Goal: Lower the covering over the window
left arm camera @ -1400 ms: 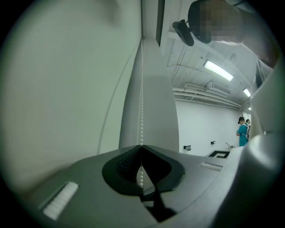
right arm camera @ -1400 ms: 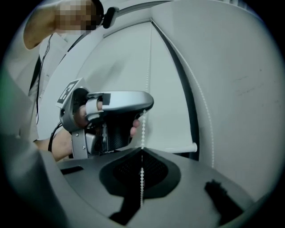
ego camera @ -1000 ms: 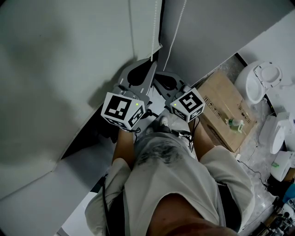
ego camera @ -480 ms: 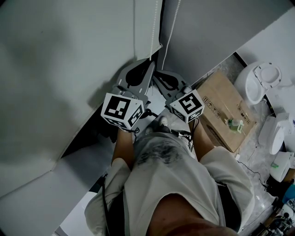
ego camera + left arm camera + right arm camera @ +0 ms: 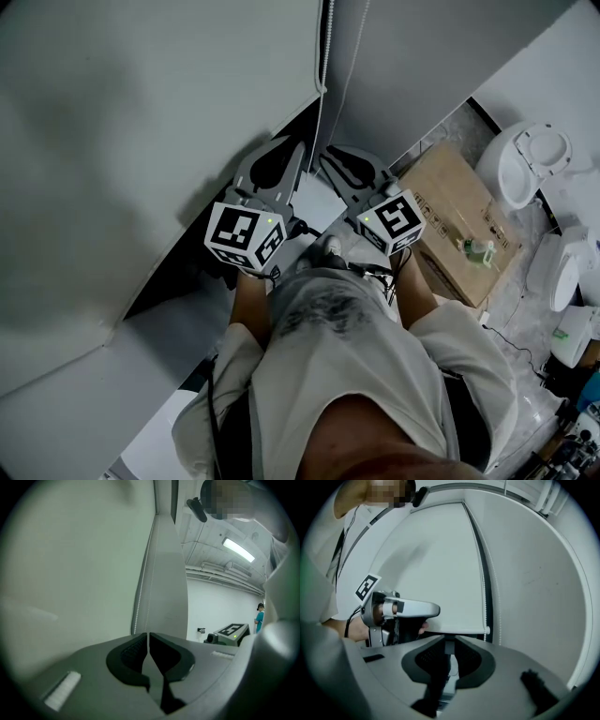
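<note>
Compared with a second ago, the left gripper [image 5: 300,148] sits lower and closer to the body, its marker cube dropped with it. The right gripper [image 5: 326,153] has its cube shifted slightly to the right. Both are held out in front of the chest on bent forearms, tips pointing up and nearly meeting under the bead chain [image 5: 323,56]. The left gripper is clenched, and the chain runs straight down to its tips. In its own view the chain meets the jaws just left of the slit, so the pinch itself is not clear. The right gripper's jaws stand a little apart, with only a narrow slit and nothing held between them. The roller blind [image 5: 169,112] fills the left of the head view, its lower corner just above the grippers. In the right gripper view its bottom bar [image 5: 454,631] ends beside the chain, with a dark strip between the blind and the grey wall panel [image 5: 412,56]. A cardboard box [image 5: 459,225] lies on the floor to the right, well apart from both grippers, and a white toilet [image 5: 525,164] stands beyond it.
</note>
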`<state>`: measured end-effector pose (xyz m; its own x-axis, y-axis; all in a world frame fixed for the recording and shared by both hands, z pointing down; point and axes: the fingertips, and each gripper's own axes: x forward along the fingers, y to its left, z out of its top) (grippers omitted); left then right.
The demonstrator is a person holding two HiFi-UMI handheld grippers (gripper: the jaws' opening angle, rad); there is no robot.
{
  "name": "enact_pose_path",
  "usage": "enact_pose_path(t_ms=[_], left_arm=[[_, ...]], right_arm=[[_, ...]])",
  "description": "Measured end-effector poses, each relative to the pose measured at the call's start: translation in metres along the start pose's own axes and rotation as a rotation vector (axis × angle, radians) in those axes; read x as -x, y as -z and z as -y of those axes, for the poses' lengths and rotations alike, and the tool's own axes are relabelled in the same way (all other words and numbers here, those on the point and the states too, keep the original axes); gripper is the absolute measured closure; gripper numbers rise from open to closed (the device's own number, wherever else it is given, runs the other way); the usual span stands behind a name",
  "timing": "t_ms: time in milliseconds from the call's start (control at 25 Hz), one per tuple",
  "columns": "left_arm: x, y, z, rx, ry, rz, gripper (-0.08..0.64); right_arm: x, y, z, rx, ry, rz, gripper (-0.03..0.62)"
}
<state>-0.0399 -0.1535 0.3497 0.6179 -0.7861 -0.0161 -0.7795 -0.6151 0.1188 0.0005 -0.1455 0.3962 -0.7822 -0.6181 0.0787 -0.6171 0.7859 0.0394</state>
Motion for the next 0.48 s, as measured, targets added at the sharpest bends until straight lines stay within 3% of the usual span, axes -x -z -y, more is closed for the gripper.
enact_pose_path(t_ms=[200,480], left_arm=[[0.015,0.012,0.005,0.013,0.005,-0.006,0.554],[0.031,0.02,0.014,0.033,0.038,-0.007,0.554]], right_arm=[[0.015,-0.018,-0.005,0.015,0.019,0.043,0.574],[0.031,-0.037,-0.011,0.008,0.02,0.07,0.575]])
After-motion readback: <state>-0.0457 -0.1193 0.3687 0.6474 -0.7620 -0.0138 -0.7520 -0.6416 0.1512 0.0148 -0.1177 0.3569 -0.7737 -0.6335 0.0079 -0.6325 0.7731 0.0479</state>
